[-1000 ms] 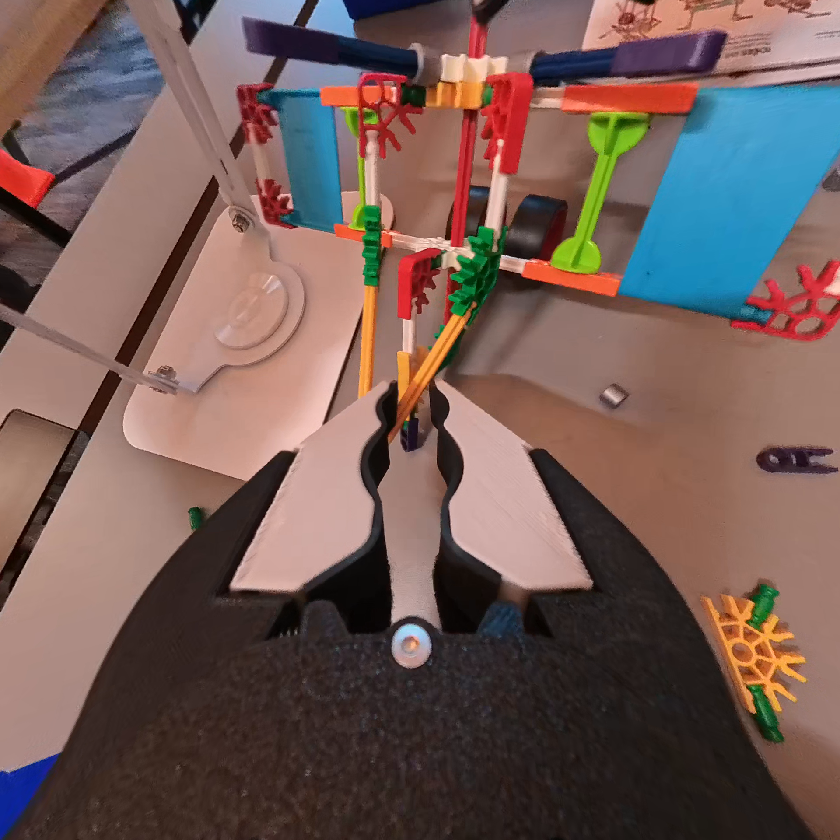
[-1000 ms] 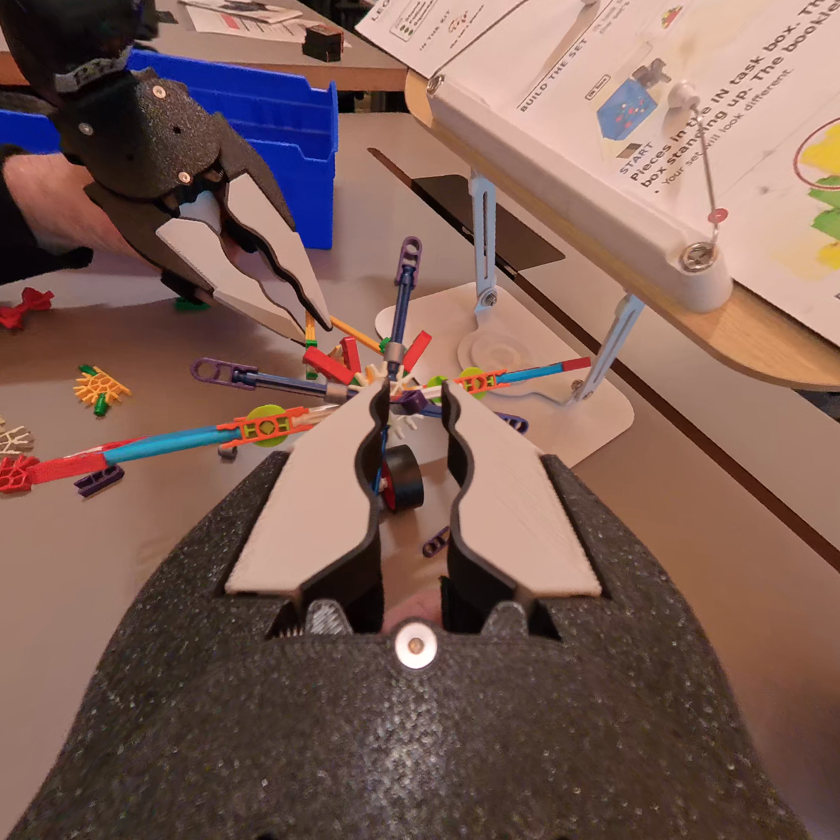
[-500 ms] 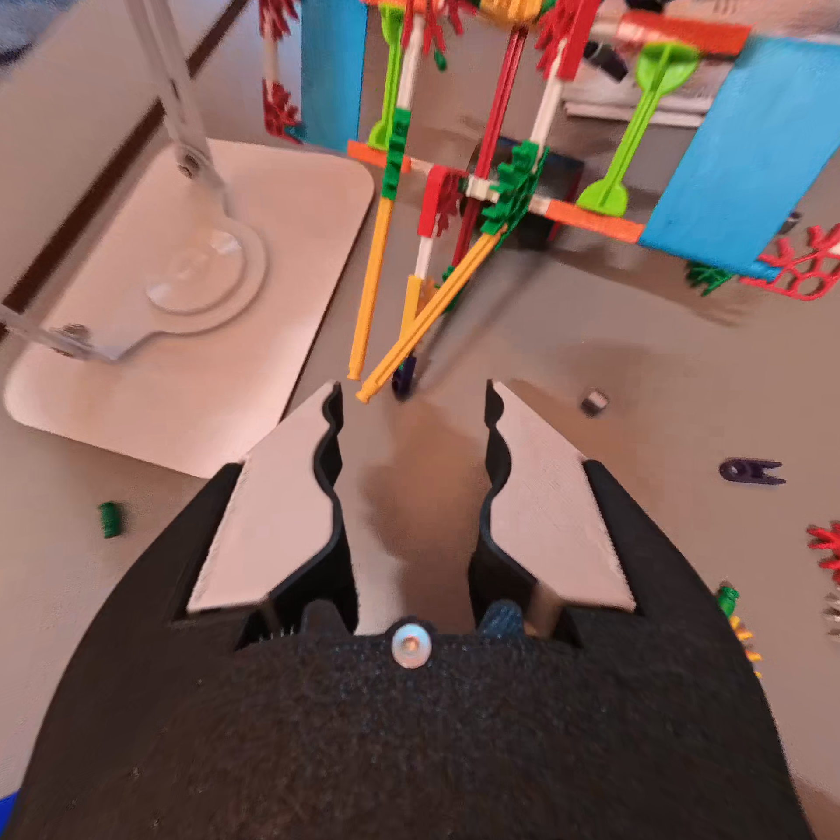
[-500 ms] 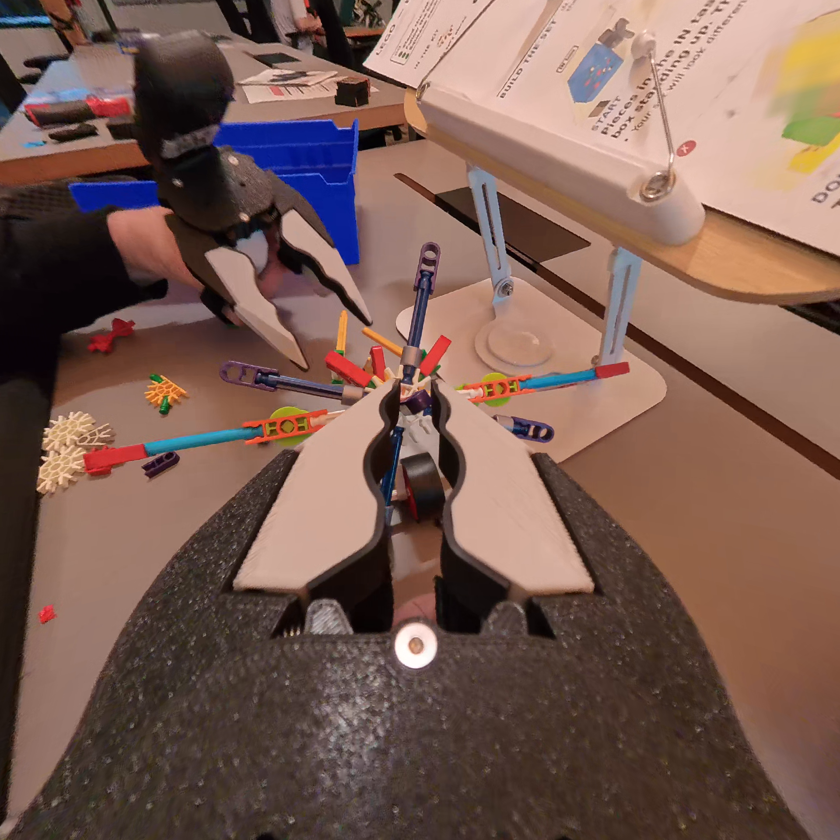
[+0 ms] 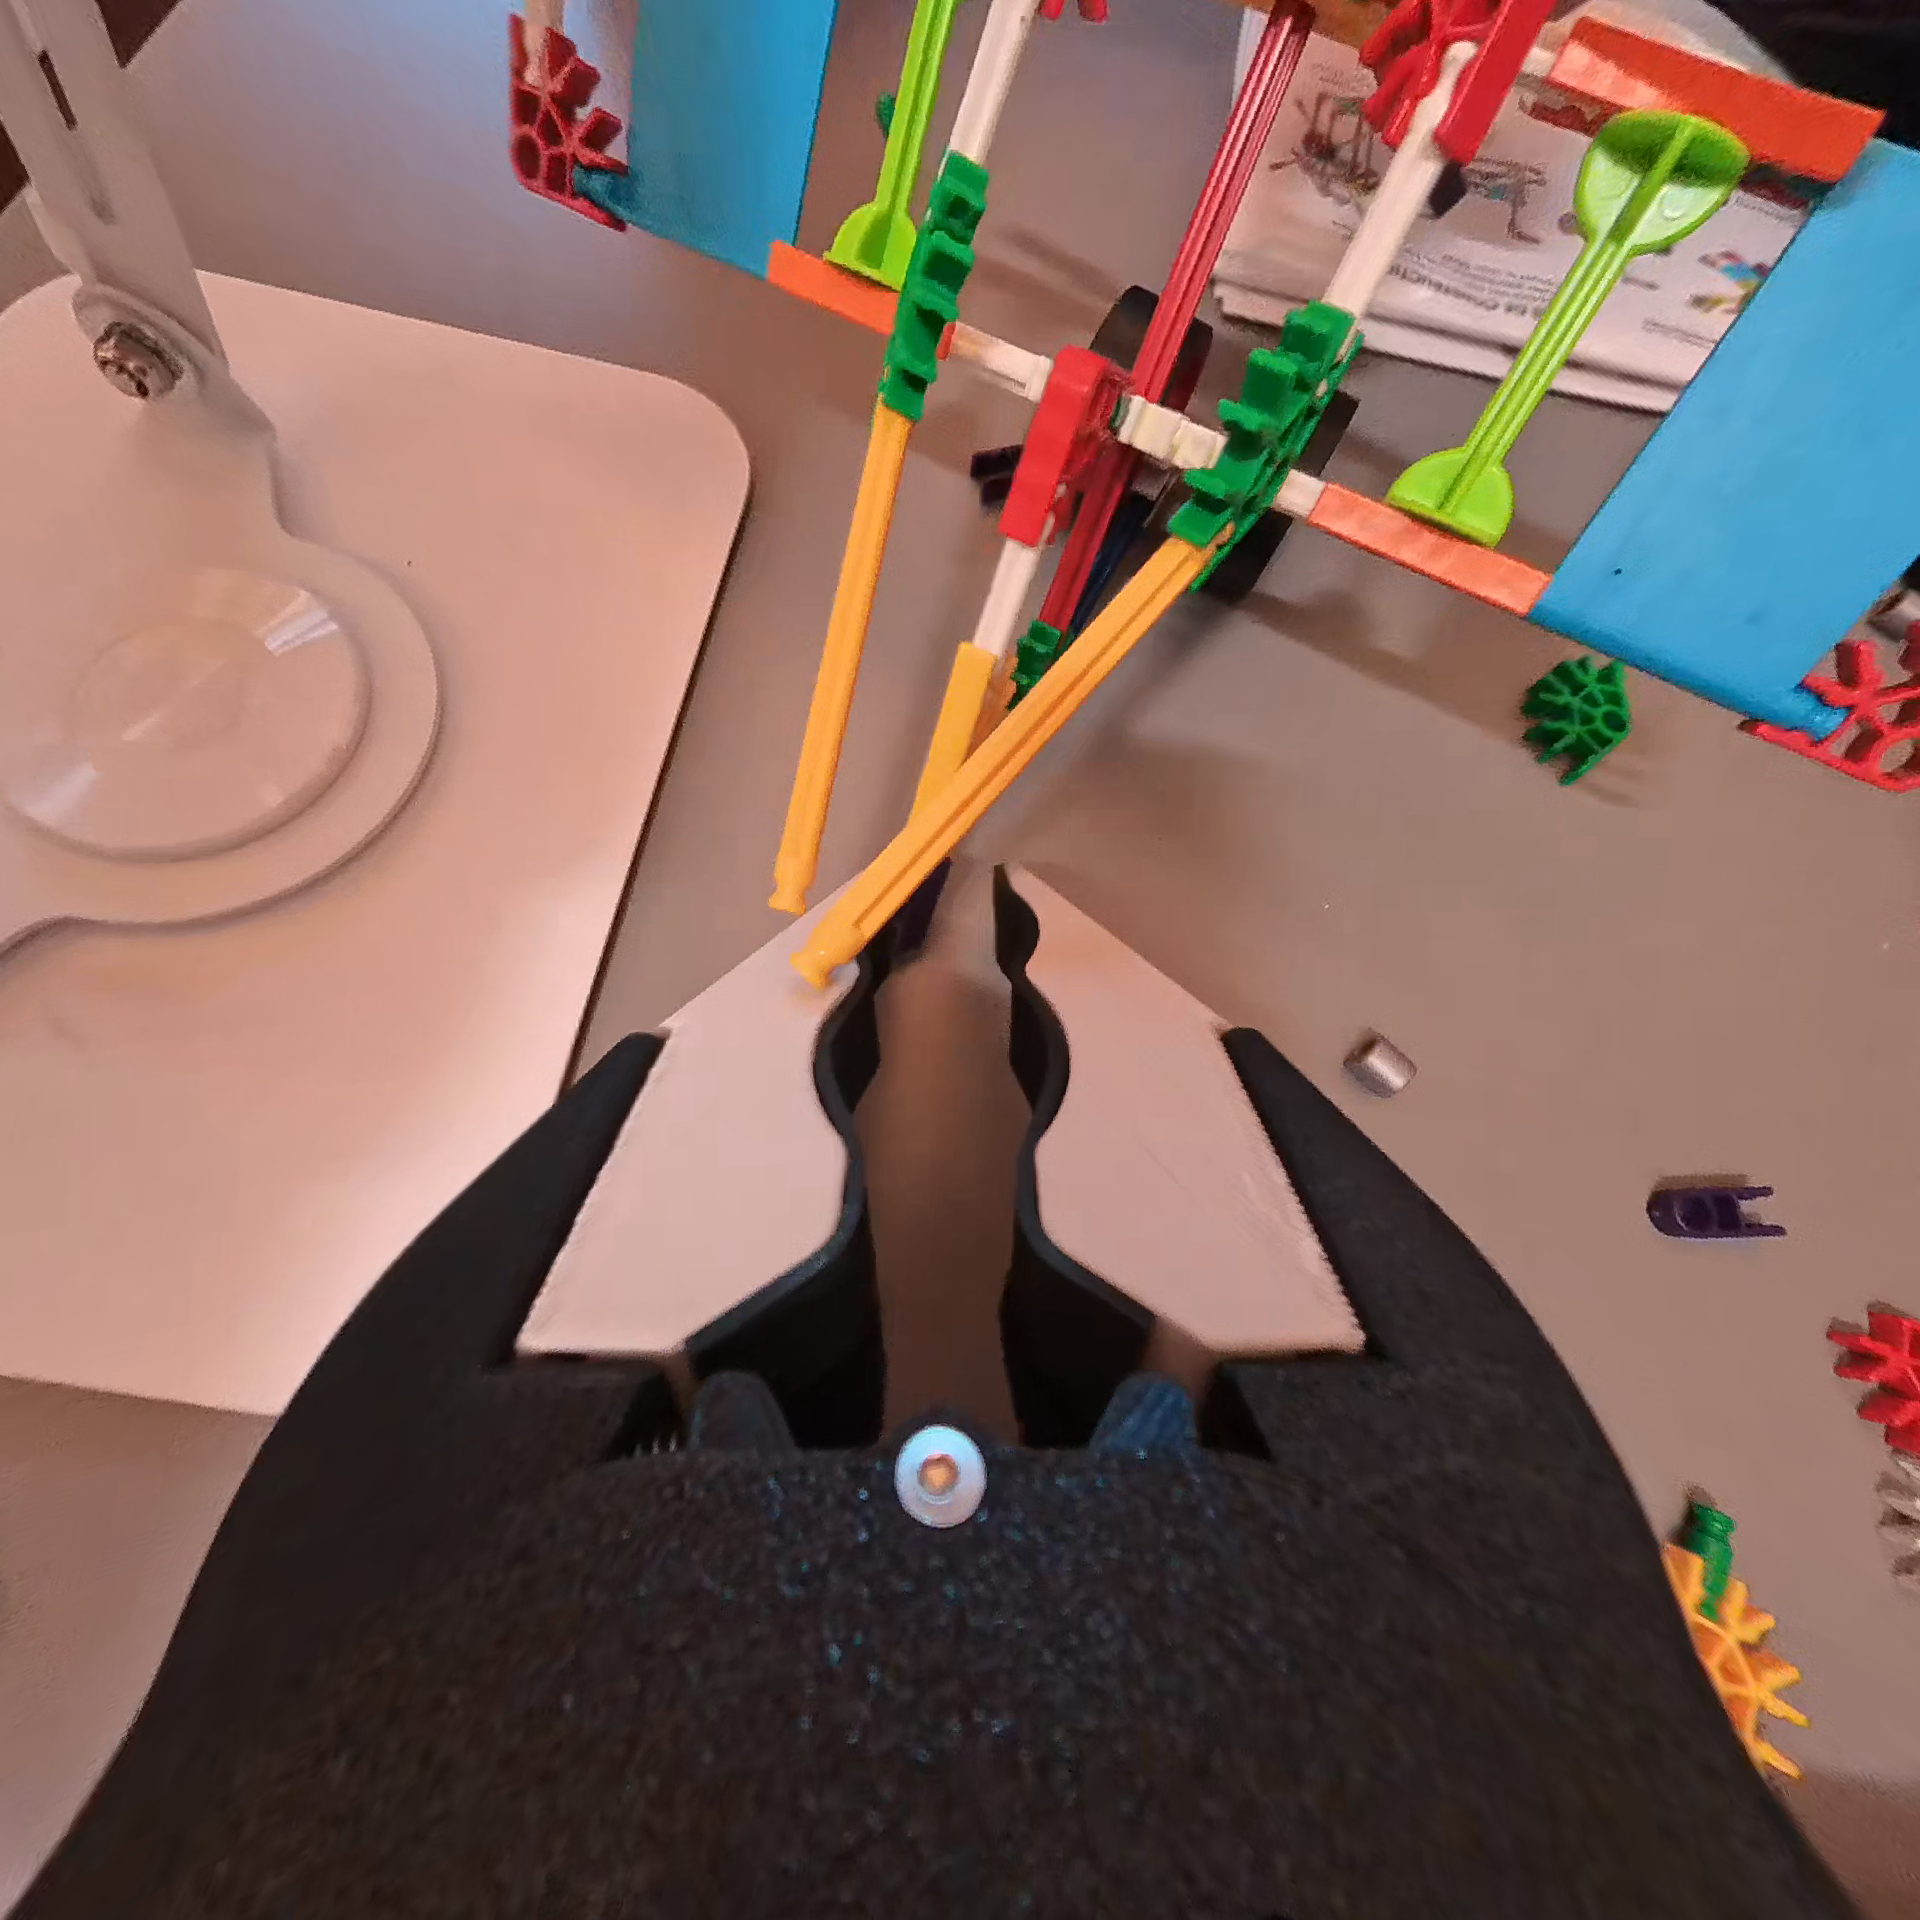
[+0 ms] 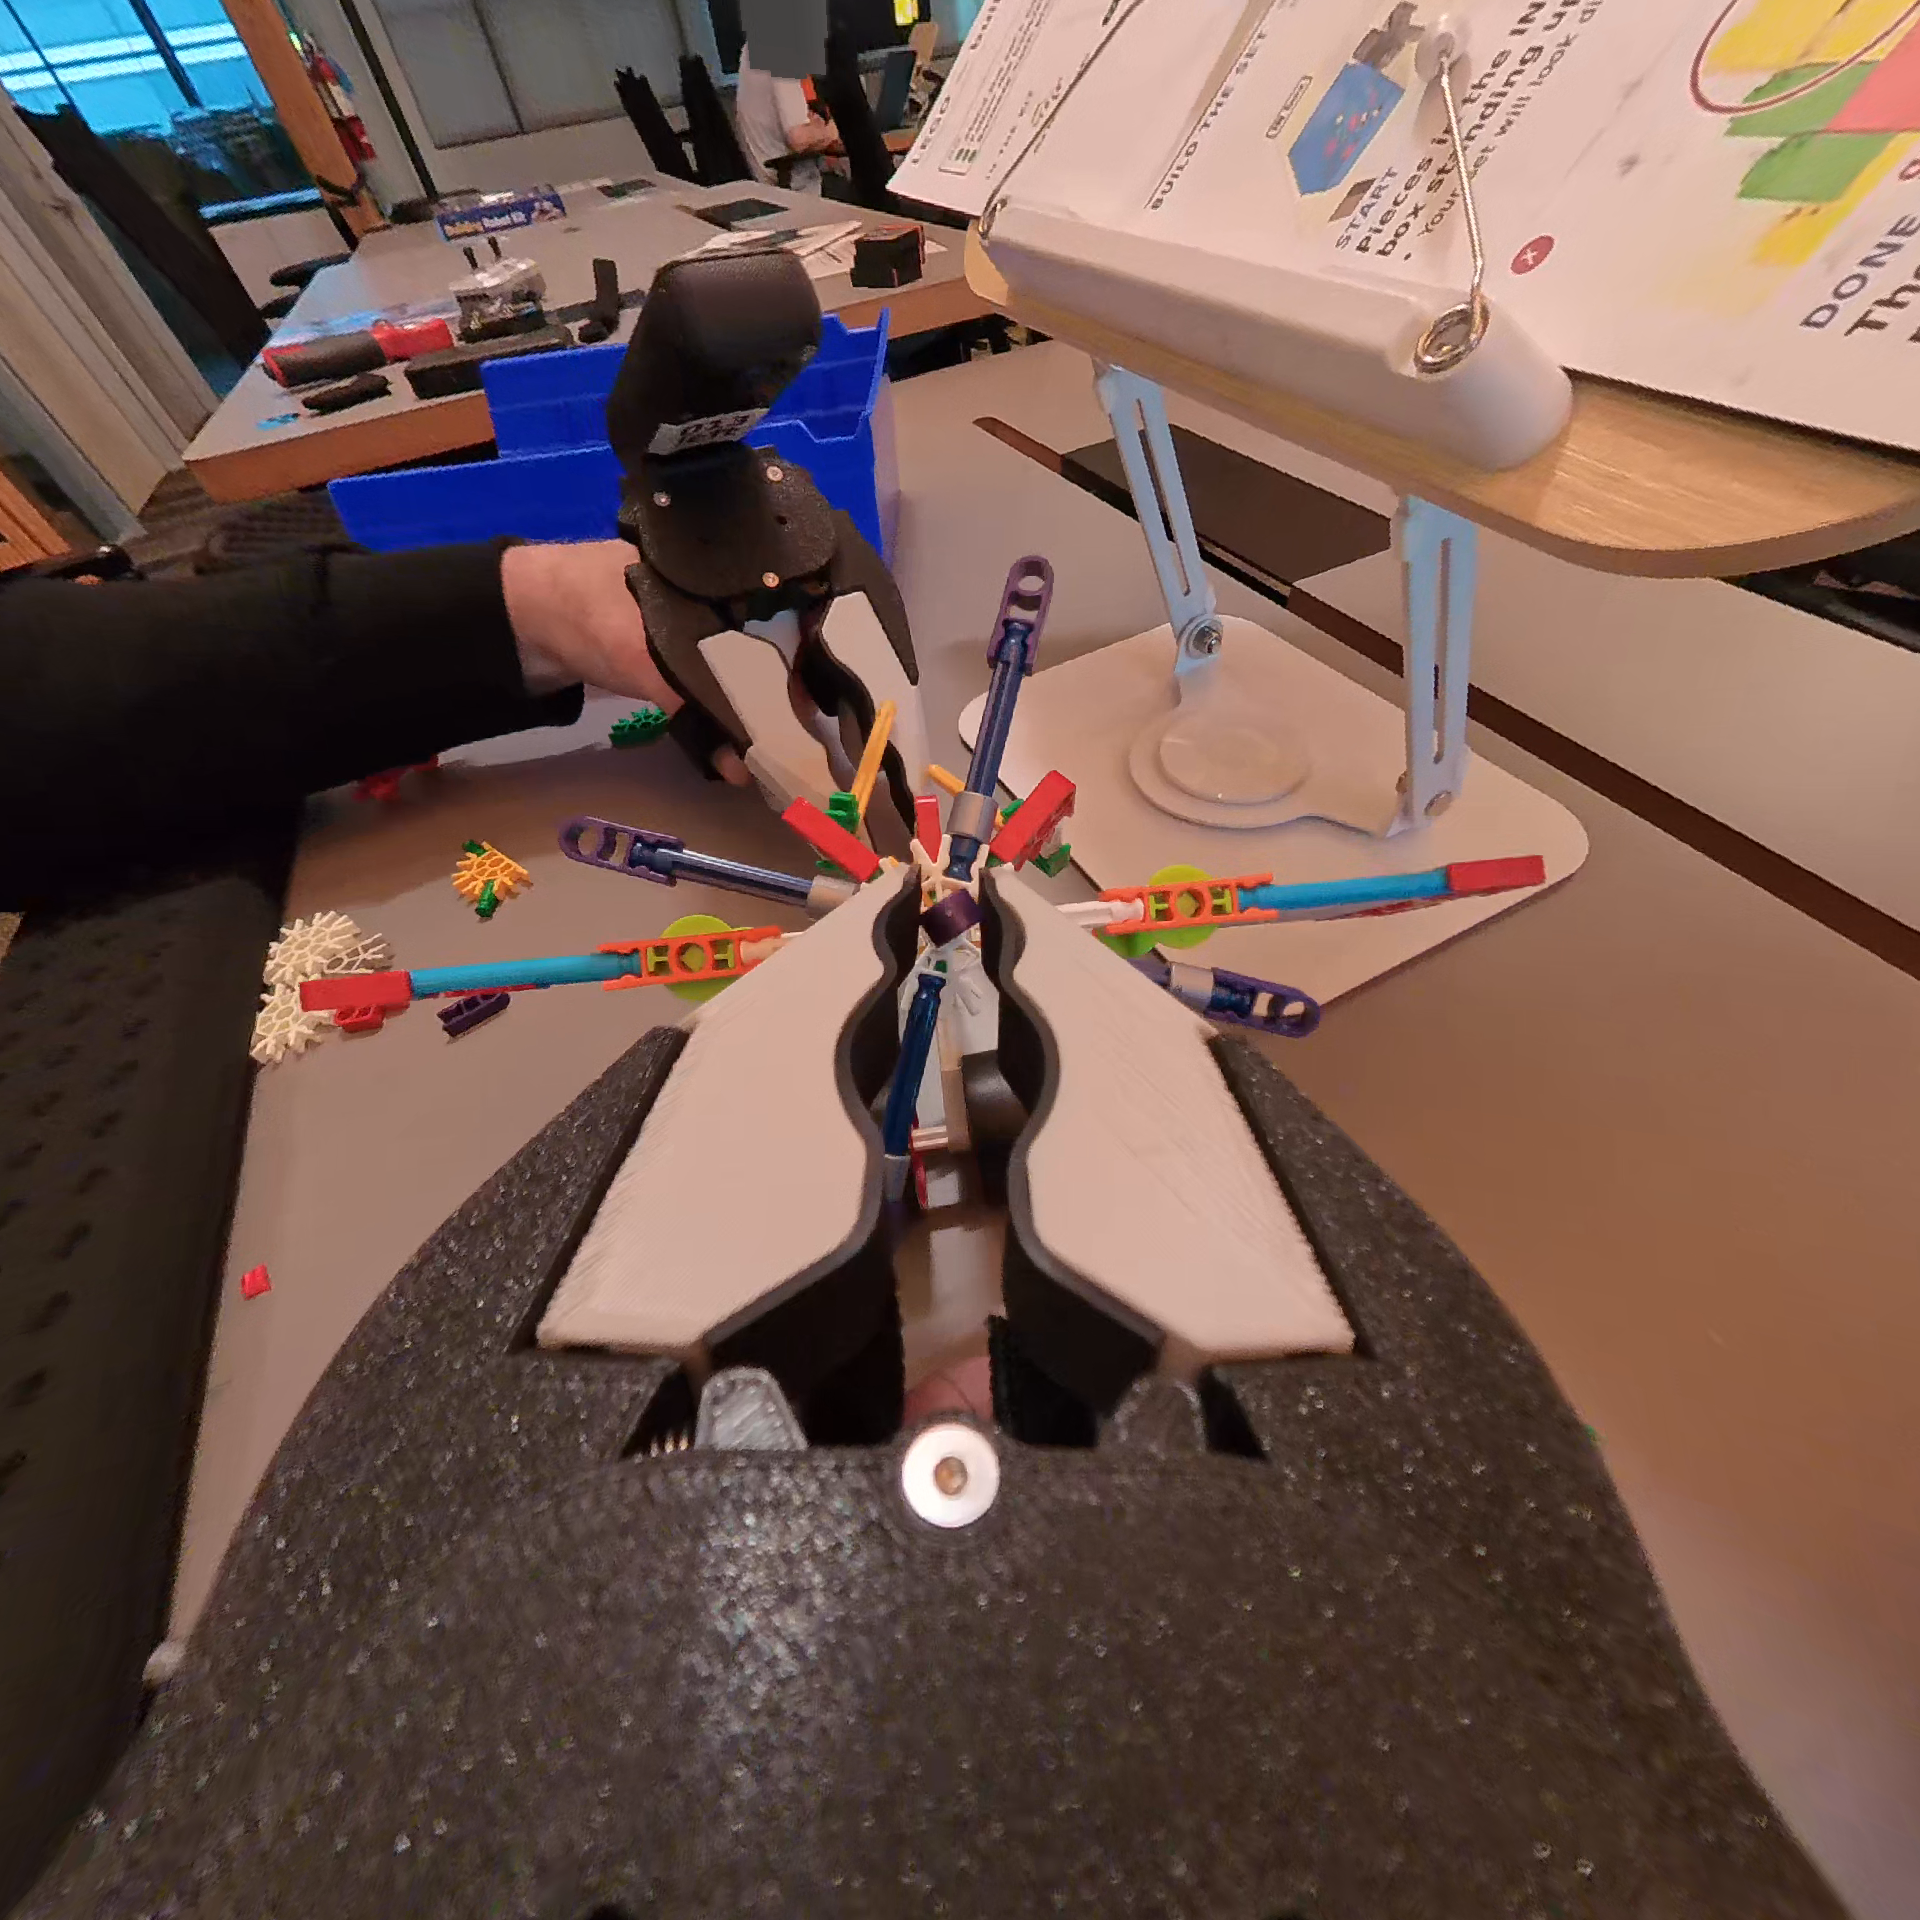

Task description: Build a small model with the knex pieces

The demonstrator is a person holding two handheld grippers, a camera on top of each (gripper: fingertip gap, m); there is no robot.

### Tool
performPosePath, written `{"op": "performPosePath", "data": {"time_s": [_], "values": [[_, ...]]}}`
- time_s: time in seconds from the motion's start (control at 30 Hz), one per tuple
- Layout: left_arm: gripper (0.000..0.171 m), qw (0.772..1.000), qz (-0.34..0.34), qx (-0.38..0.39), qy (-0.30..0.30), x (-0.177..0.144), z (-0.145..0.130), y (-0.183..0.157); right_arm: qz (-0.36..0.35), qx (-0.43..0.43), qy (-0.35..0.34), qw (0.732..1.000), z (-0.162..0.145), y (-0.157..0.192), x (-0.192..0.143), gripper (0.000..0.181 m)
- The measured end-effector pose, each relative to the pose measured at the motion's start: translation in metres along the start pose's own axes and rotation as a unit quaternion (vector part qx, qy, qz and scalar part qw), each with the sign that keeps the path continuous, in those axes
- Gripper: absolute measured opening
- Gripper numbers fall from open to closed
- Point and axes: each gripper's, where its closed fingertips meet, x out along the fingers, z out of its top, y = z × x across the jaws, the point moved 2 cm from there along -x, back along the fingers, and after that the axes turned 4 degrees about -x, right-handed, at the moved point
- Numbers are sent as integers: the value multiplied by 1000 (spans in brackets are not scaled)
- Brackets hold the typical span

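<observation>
A colourful rod-and-connector model (image 5: 1132, 436) with blue panels, green paddles and yellow rods (image 5: 997, 769) hangs in front of my left gripper (image 5: 943, 894). Its jaws are nearly together, with a dark purple connector (image 5: 916, 914) at the tips. One yellow rod's end rests on top of the left finger. In the right wrist view my right gripper (image 6: 948, 894) is shut on the model (image 6: 935, 862) at its purple hub (image 6: 951, 920). A blue rod runs between its fingers. The left gripper (image 6: 831, 748), held by a hand, reaches the model from the far left.
A white stand base (image 5: 312, 727) lies left of the model; its board with printed sheets (image 6: 1351, 343) overhangs at the upper right. Loose pieces lie on the table: green connector (image 5: 1574, 717), purple clip (image 5: 1709, 1210), grey bit (image 5: 1380, 1065), white connectors (image 6: 312, 956). A blue bin (image 6: 582, 436) stands behind. Tip to tip, the grippers are about 15 cm apart.
The left gripper opened and pulled back from the model, then came in again and closed at its lower end. The right gripper kept its hold and tilted up.
</observation>
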Motion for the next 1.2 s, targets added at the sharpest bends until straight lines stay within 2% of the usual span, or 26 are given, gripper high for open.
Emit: {"op": "performPosePath", "data": {"time_s": [0.1,0.43,0.47,0.53,0.63,0.8,0.9,1.03,1.2], "values": [[7,1000,-9,2,-13,1,5,-1,4,2,-1,1000,-2,-1,-4,11],[0,999,-28,34,-21,-9,11,-16,17,1,4,1000,-6,0,-13,11],[2,999,-31,34,-19,-10,12,-18,20,3,3,1000,-6,0,-14,11],[22,999,-41,26,-18,-10,12,-20,26,7,2,1000,-8,0,-16,11],[37,998,-54,10,-32,-10,15,-19,28,10,0,1000,-11,-1,-20,11],[44,998,-52,7,-44,-16,19,-16,30,17,6,999,-17,-6,-29,11],[51,997,-36,-2,-69,-26,27,-8,28,14,30,999,-28,-8,-31,11],[57,994,-47,-9,-100,-24,39,-9,45,20,46,998,-37,-5,-28,8],[46,984,-88,-2,-152,-32,63,-19,44,21,59,997,-43,-5,-25,9]]}}
